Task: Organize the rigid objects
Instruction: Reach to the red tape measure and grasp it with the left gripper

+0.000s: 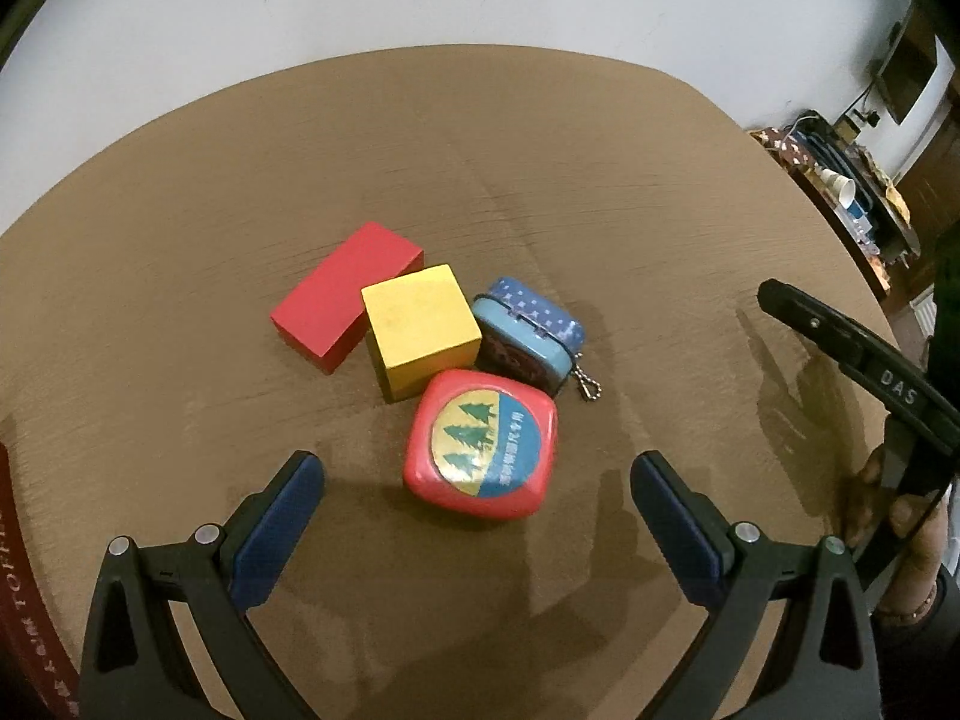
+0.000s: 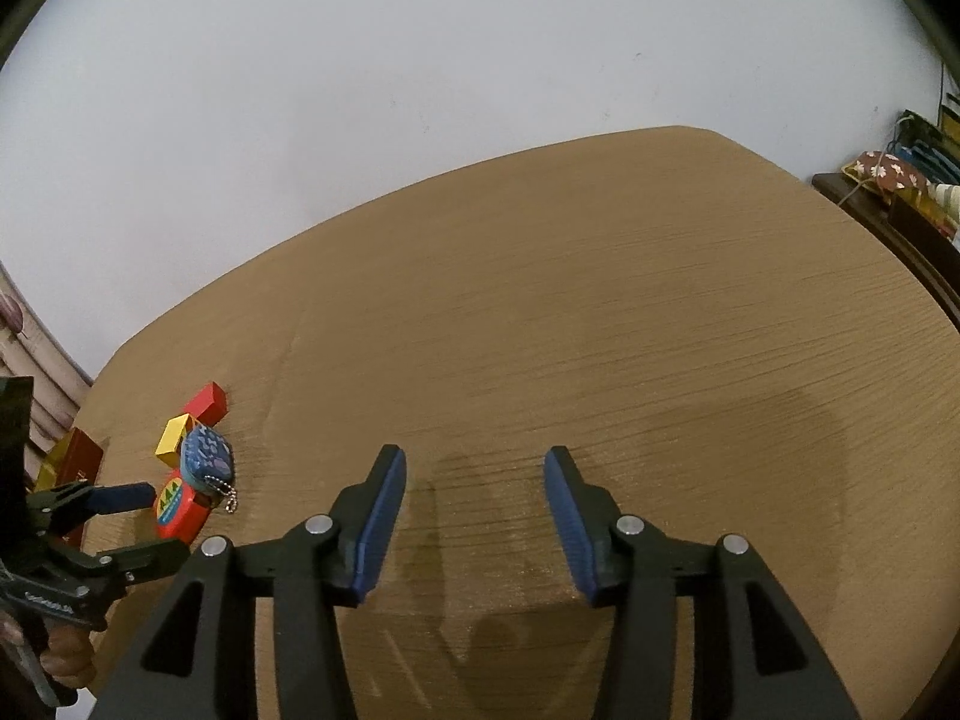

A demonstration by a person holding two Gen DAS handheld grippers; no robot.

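Four objects sit clustered on the brown table [image 1: 600,180]: a red block [image 1: 342,294], a yellow cube [image 1: 420,324], a small blue tin [image 1: 531,324] with a key chain, and a red rounded tin [image 1: 480,447] with a tree picture. My left gripper [image 1: 477,471] is open and empty, its jaws on either side of the red rounded tin, just short of it. My right gripper [image 2: 474,462] is open and empty over bare table, well right of the cluster. The cluster also shows in the right wrist view: the red block [image 2: 207,402], the yellow cube [image 2: 173,438], the blue tin [image 2: 207,459] and the red rounded tin [image 2: 177,507].
A dark red box [image 2: 81,456] lies at the table's left edge, beside the left gripper [image 2: 129,525]. A cluttered side table [image 1: 852,192] stands off the right edge. A white wall runs behind the table.
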